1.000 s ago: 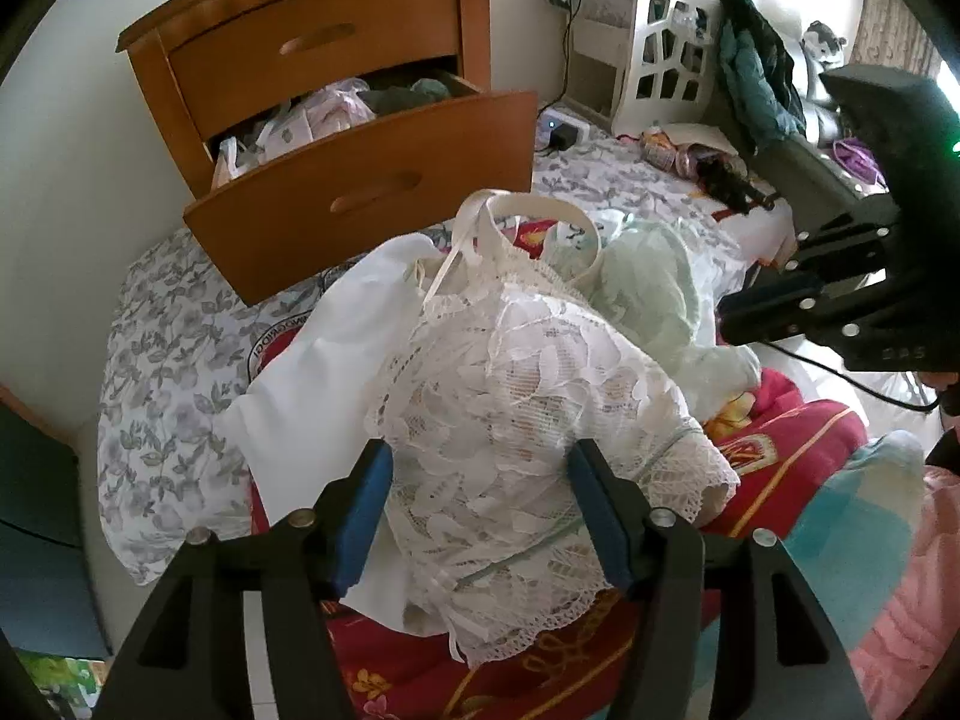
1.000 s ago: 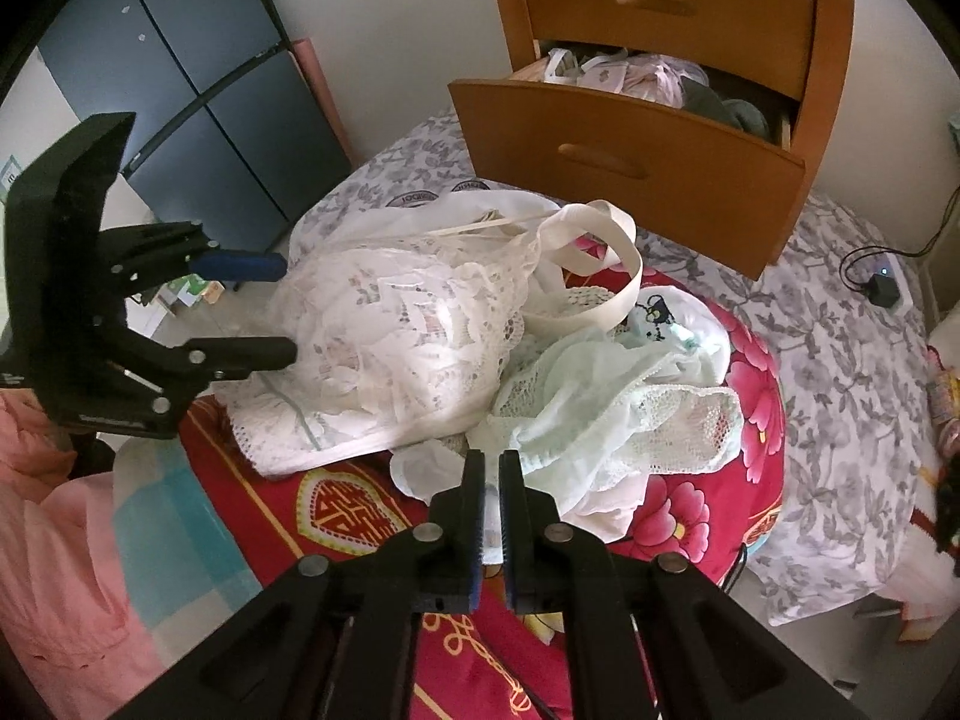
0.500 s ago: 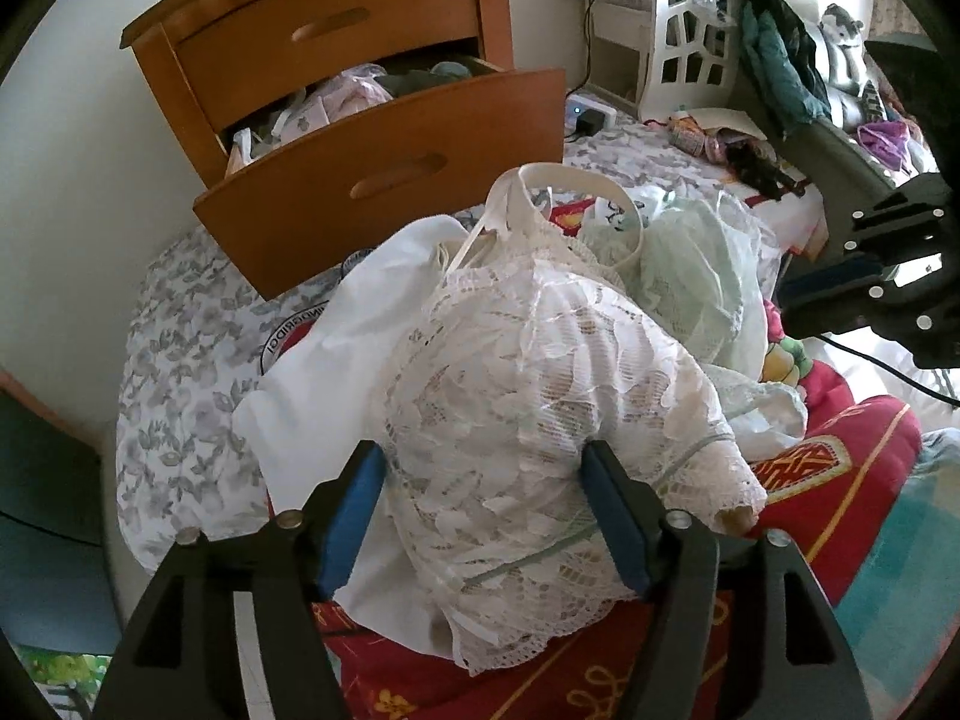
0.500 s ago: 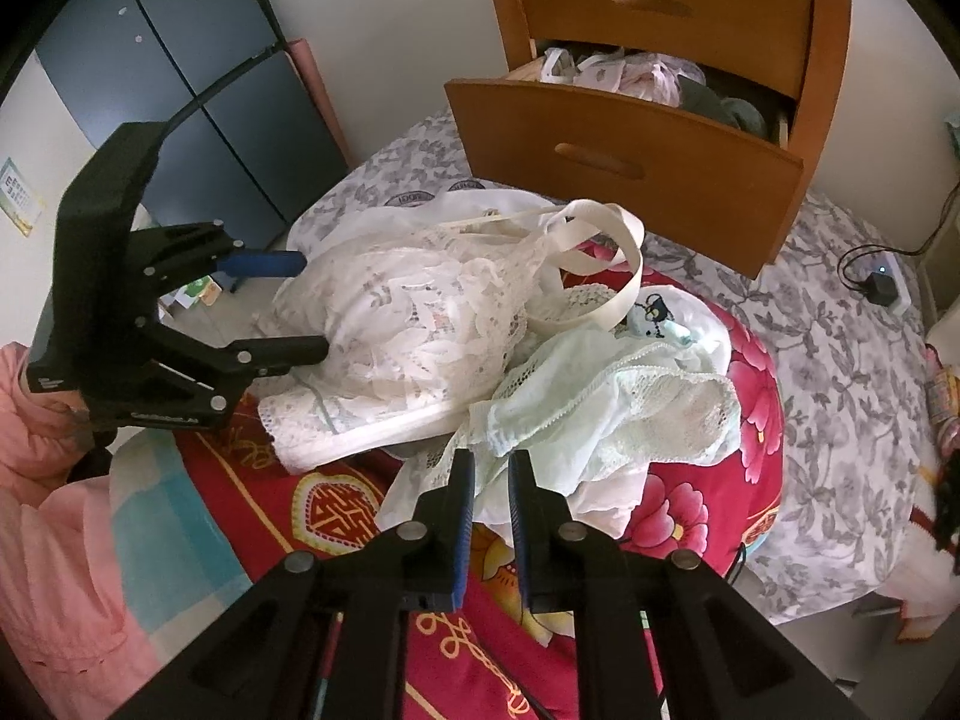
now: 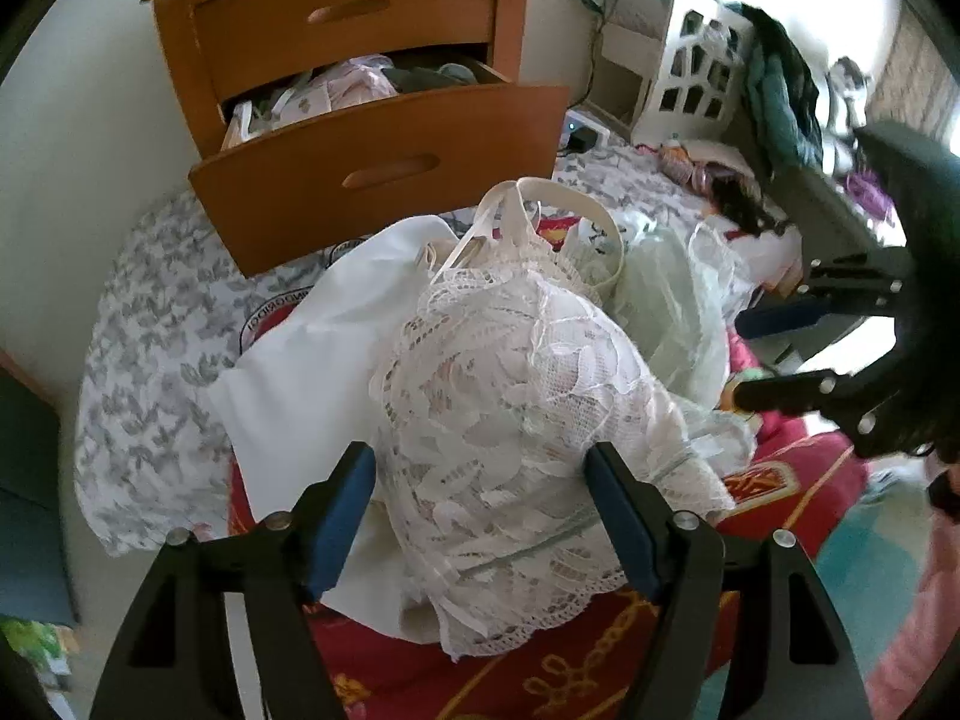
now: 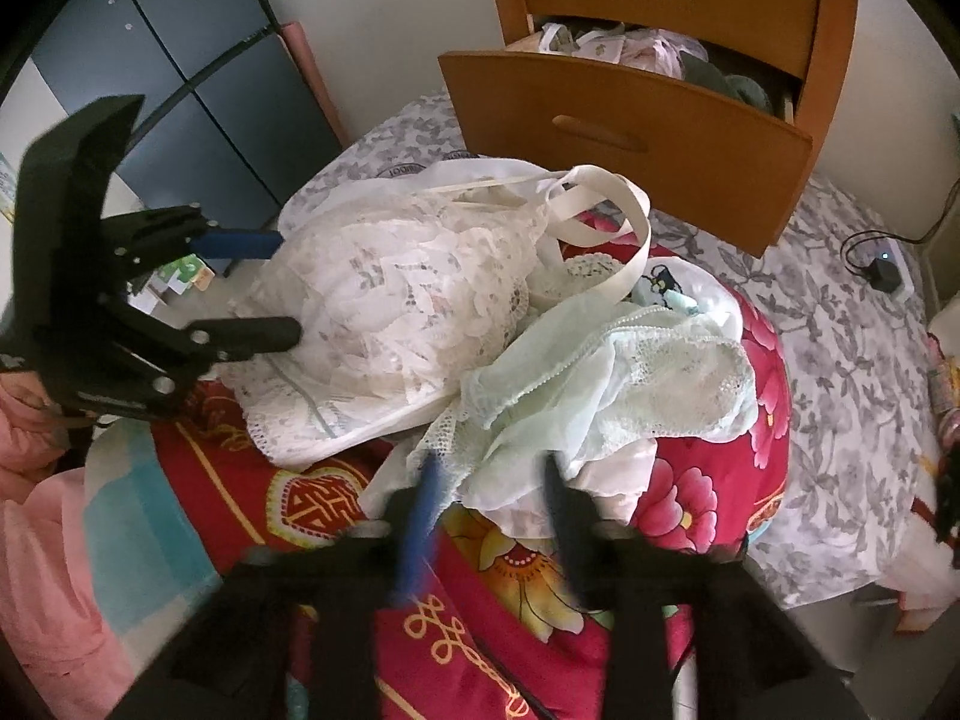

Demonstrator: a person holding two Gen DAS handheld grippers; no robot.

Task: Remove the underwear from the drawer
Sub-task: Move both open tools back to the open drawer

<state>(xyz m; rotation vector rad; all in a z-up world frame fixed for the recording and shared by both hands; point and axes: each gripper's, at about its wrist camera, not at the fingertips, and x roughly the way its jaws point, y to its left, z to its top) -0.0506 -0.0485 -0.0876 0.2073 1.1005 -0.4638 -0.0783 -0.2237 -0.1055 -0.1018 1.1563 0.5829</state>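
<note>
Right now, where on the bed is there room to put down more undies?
Bare grey floral sheet lies right of the red pillow, below the open drawer. The pillow's top is crowded with the white lace garment and mint underwear.

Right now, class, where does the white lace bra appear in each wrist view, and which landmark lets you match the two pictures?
Left wrist view: the white lace bra fills the centre, between the left gripper fingers.
Right wrist view: the bra lies left of centre on the pile, beside the left gripper.
Shared landmark: the open wooden drawer, behind the pile in both.
</note>
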